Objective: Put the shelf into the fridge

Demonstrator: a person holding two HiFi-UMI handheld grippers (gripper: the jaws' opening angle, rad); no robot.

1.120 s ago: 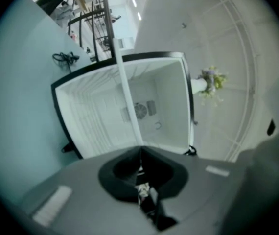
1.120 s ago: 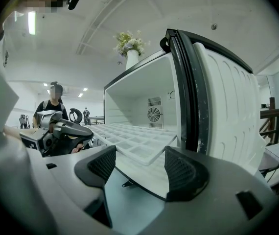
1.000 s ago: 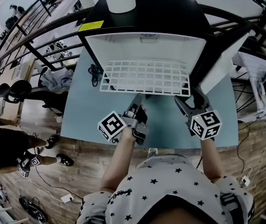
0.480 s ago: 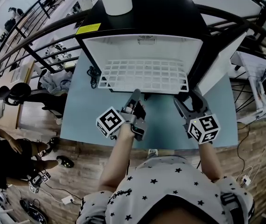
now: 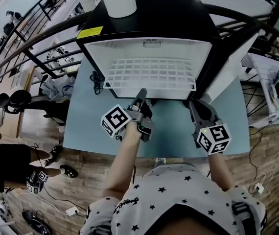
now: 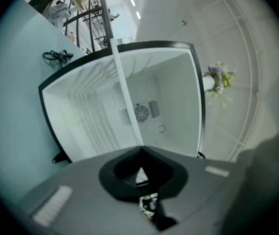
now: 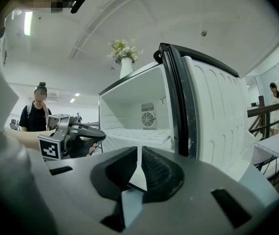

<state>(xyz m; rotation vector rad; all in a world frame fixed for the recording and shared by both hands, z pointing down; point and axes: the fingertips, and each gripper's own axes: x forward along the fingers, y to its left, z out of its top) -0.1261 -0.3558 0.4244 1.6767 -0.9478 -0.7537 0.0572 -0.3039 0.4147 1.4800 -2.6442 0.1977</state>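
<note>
The shelf (image 5: 151, 75) was a grid of thin wire with a smooth white coat. The fridge (image 5: 178, 18) was glossy black outside and smooth white plastic inside. The table (image 5: 171, 131) looked matt and smooth. The floor (image 5: 81, 180) was wood planks.

1. The head view looks steeply down from above the bench's (image 5: 174, 126) near edge, onto the fridge (image 5: 149, 13) top and its open front.
2. The left gripper view, rolled sideways, looks level into the fridge from close in front.
3. The right gripper view looks in from the near right, beside the door (image 7: 213, 111).
4. Both gripper views share the fan (image 6: 141, 113) on the far wall.
</note>
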